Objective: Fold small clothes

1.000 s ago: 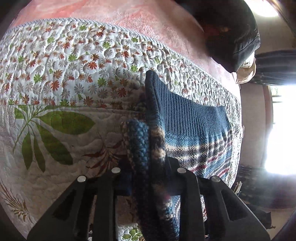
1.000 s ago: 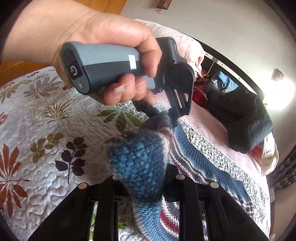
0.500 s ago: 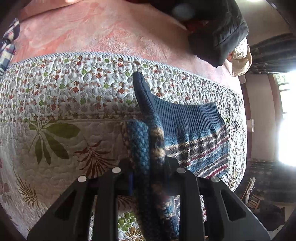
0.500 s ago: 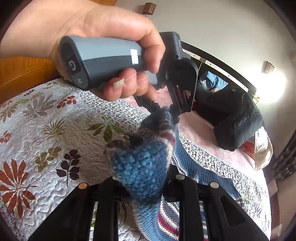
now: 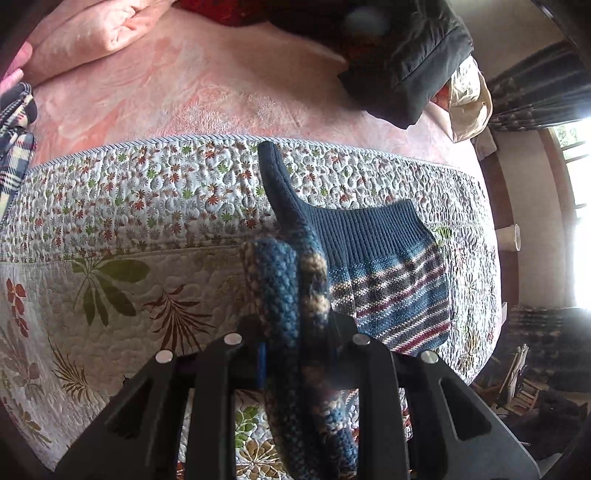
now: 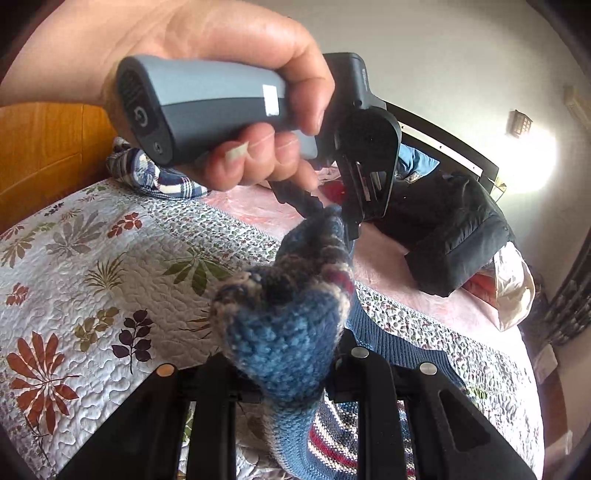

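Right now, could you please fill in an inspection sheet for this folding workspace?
Surface: floral quilt spread over a pink blanket on a bed.
Job's things: blue striped knit garment, part lying on the quilt, part lifted.
Clutter: dark padded jacket, plaid cloth, folded pink fabric.
Grippers: left gripper shut on the knit; right gripper shut on the knit; a hand holds the left gripper's handle.
Cables: nothing seen.
Surroundings: wooden headboard, white wall, bright window.
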{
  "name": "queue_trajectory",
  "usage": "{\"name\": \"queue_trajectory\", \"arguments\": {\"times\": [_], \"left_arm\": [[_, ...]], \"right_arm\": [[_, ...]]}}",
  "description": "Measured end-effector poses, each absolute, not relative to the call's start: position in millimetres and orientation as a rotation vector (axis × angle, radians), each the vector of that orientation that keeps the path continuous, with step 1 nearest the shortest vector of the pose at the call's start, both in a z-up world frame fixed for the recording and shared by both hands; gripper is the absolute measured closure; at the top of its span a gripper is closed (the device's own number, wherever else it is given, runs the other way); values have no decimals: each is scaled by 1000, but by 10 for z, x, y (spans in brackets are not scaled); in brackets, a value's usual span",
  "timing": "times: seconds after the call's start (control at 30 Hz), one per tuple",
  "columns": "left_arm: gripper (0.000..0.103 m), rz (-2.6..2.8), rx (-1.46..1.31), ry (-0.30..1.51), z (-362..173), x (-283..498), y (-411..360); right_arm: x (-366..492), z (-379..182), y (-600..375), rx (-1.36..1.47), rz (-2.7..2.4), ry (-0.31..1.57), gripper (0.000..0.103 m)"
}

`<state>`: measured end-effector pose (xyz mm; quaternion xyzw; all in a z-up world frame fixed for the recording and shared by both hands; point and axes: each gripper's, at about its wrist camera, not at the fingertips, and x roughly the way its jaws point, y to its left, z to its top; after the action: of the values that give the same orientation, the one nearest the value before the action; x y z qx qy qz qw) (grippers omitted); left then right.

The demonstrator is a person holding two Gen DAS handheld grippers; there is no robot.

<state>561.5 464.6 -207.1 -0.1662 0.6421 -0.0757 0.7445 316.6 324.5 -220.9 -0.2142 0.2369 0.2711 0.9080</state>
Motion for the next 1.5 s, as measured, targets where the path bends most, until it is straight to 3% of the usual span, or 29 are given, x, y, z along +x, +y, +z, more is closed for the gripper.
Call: {"name": "queue_trajectory", "arguments": {"times": [0.8,1.5], "left_arm": [[82,-118,-208,1425,-1708,5850,3563],[82,-87,-77,1458,-1924,6073,2665]], "right_arm": [[3399,-1961,2350,-281,493,517,81],[3587,-2120,1656,-168,421,582,81]]}}
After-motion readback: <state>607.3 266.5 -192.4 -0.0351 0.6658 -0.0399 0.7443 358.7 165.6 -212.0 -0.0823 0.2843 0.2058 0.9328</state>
